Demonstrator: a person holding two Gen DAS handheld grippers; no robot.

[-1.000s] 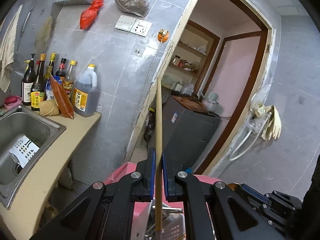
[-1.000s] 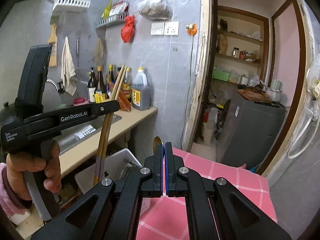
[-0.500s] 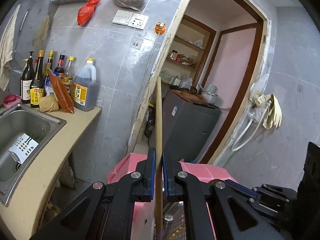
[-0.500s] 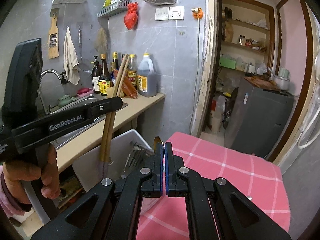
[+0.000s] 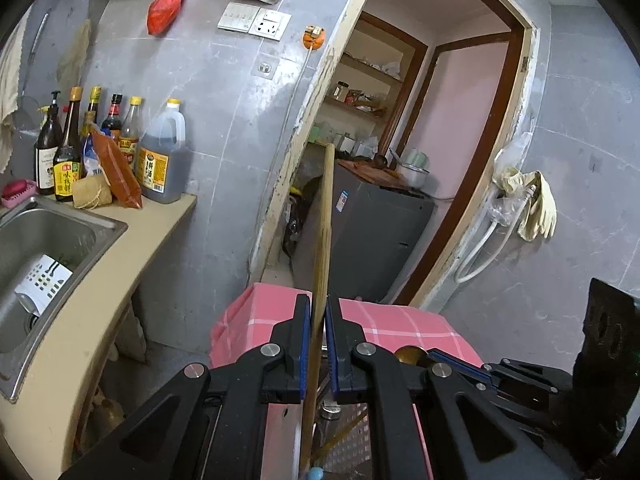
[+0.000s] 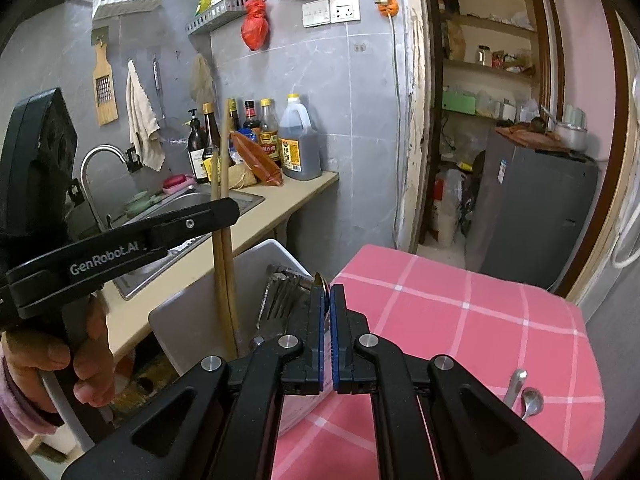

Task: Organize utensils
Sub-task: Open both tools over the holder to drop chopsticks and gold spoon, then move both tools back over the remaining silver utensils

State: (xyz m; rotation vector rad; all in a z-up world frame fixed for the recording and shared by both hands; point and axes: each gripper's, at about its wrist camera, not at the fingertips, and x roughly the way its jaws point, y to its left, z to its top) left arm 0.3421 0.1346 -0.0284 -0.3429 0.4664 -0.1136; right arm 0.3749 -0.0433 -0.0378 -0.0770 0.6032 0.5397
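Two chopsticks [image 5: 323, 232] stand upright, clamped in left gripper [image 5: 318, 344].

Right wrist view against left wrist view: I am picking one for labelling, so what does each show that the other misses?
Only the right wrist view shows the faucet, the grater on the wall, the forks in the white bin, and two spoons on the cloth. Only the left wrist view shows the rubber gloves. Both show the chopsticks in the left tool, the pink checked cloth, and the bottles.
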